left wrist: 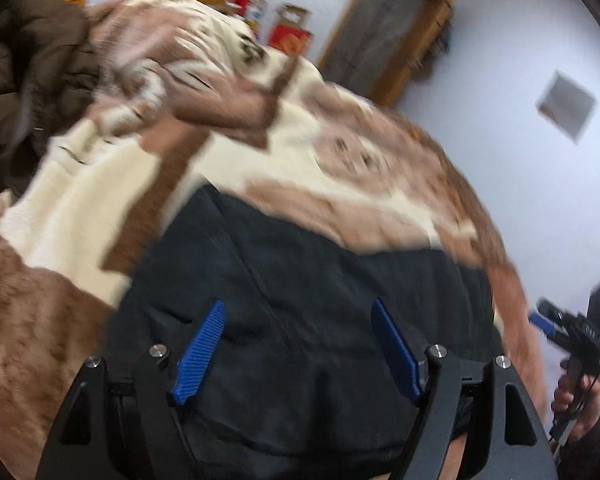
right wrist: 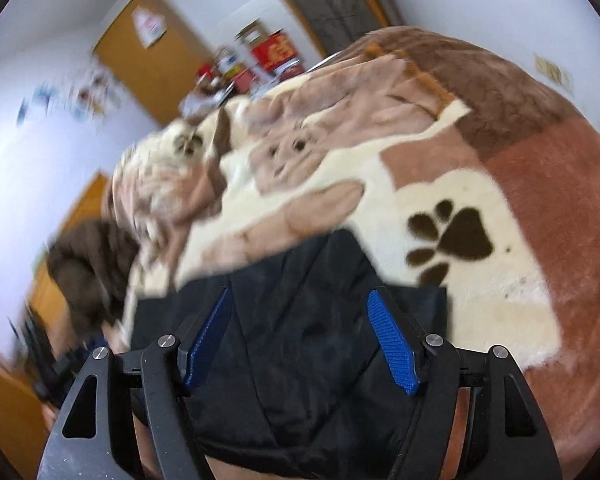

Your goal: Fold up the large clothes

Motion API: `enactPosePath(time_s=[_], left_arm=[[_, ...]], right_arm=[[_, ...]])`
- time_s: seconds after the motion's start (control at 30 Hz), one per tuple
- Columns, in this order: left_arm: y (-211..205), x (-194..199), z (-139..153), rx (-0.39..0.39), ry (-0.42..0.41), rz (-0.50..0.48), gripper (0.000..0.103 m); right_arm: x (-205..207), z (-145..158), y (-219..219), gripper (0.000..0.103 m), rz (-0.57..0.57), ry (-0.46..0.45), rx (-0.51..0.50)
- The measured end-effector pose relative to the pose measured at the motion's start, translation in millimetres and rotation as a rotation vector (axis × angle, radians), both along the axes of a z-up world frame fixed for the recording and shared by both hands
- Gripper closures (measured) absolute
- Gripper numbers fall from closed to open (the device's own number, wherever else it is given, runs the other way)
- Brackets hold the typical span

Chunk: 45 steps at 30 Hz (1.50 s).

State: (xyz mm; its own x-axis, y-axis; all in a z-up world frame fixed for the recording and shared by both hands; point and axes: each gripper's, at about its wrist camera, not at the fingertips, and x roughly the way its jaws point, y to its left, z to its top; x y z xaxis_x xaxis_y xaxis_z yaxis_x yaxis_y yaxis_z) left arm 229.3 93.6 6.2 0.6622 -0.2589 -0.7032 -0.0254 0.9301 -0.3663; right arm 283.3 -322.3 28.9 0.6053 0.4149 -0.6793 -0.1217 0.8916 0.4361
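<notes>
**Over the bed: both tongs open above a folded black garment**

Above the bed, the left tongs (left wrist: 298, 350) stand wide apart, blue pads (left wrist: 200, 354) clear of the cloth, nothing between them. The right tongs (right wrist: 300, 344) are likewise spread wide and empty. No earlier view is given, so only the present spread is stated.

The black garment (left wrist: 320, 280) lies folded near the front edge of the bed, on a plush blanket (left wrist: 76, 216) patterned in cream, tan and brown, with a dark paw print (right wrist: 452, 236) just beside the garment in the right view. Whether either tongs touch the fabric cannot be told; both appear to hang above it.

A brown padded jacket (left wrist: 32, 68) lies heaped at the far left of the bed, well apart from the black garment. Behind the bed stand red boxes (right wrist: 274, 54), a wooden door (right wrist: 140, 56) and a framed doorway (left wrist: 384, 36).

In the left view a hand (left wrist: 576, 396) grips the handle of the right tongs at the right edge, partly cut off. Both views are motion-blurred, so the garment's seams and kind are hard to make out.
</notes>
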Motion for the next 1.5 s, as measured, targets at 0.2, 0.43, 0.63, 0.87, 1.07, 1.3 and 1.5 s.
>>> enactPosePath(time_s=[0.2, 0.43, 0.63, 0.87, 1.07, 1.3, 1.5], left_arm=[[-48.9, 21.7, -48.1, 0.154, 0.034, -0.061, 0.025], [-51.0, 55.4, -59.9, 0.194, 0.035, -0.035, 0.024], [-30.2, 53.6, -31.9, 0.252, -0.033, -0.020, 0.024], [20.9, 97.5, -70.7, 0.331, 0.056, 0.104, 0.023], [23.6, 100.3, -98.9, 0.293, 0.023, 0.148, 0.023], [18.5, 105.4, -108.8, 0.317, 0.008, 0.162, 0.023], [16.9, 109.8, -102.6, 0.348, 0.041, 0.158, 0.023]], right_arm=[[3.7, -65.9, 59.2, 0.032, 0.083, 0.006, -0.283], [37.8, -90.8, 47.6, 0.032, 0.033, 0.033, -0.344], [30.2, -57.8, 44.9, 0.032, 0.005, -0.040, -0.316], [83.5, -98.0, 40.2, 0.032, -0.033, 0.045, -0.398], [94.9, -125.9, 38.2, 0.032, -0.068, 0.048, -0.404], [99.9, -136.6, 39.2, 0.032, -0.082, 0.042, -0.403], [101.2, -134.5, 39.2, 0.032, -0.080, 0.057, -0.401]])
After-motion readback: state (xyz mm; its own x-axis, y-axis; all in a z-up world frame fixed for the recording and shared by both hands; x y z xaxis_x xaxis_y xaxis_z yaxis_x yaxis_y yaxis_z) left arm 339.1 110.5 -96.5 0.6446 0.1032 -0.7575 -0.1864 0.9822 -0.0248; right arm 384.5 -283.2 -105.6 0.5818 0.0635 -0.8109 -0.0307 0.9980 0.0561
